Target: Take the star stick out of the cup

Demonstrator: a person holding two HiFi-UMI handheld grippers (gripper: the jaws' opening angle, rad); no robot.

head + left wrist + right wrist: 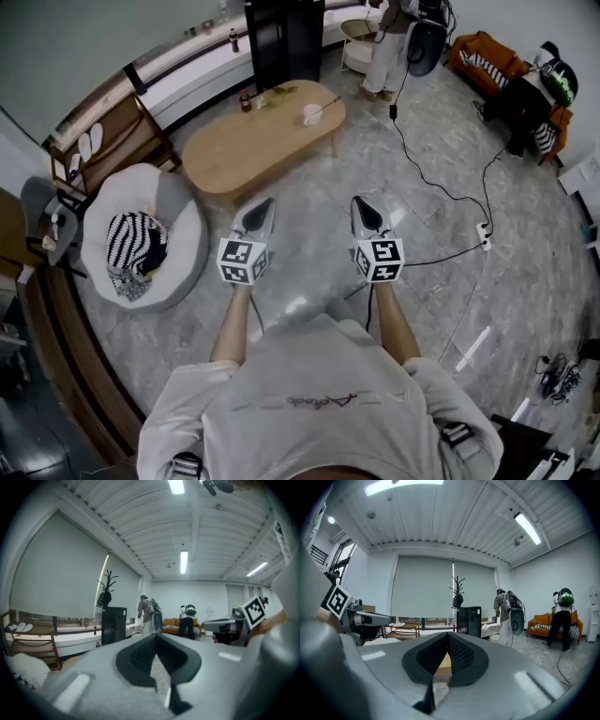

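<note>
A white cup (311, 114) stands on the far right part of an oval wooden table (253, 145), with a thin stick (328, 102) leaning out of it to the right; its star end is too small to make out. Both grippers hang over the floor well short of the table, side by side. My left gripper (263, 208) is shut with nothing in it, its dark pads (140, 656) meeting at the tip. My right gripper (364, 208) is likewise shut and holds nothing, with its pads (461, 656) pressed together.
A small bottle (246, 100) and some items sit at the table's far end. A grey beanbag (178, 234) with striped cloth lies left. A black cabinet (284, 37) and a person (389, 37) stand behind. A cable and power strip (485, 234) lie on the floor at right.
</note>
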